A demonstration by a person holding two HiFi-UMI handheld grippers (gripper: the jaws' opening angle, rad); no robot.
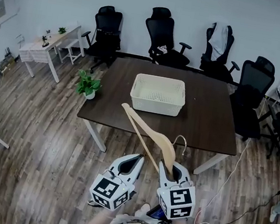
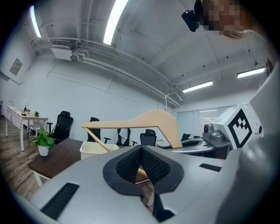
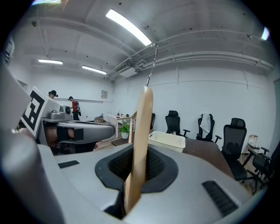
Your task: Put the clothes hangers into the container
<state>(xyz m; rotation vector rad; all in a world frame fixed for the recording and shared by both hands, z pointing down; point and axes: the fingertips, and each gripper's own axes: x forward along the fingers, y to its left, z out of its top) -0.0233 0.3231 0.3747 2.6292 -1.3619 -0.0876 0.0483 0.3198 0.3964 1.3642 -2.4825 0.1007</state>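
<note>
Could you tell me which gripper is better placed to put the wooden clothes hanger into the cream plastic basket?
Right. The right gripper is shut on the light wooden clothes hanger, facing the cream plastic basket on the dark table. Whether the left gripper grips its bar is unclear.

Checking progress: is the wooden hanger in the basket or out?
Out: the right gripper holds the hanger in the air, short of the basket.
</note>
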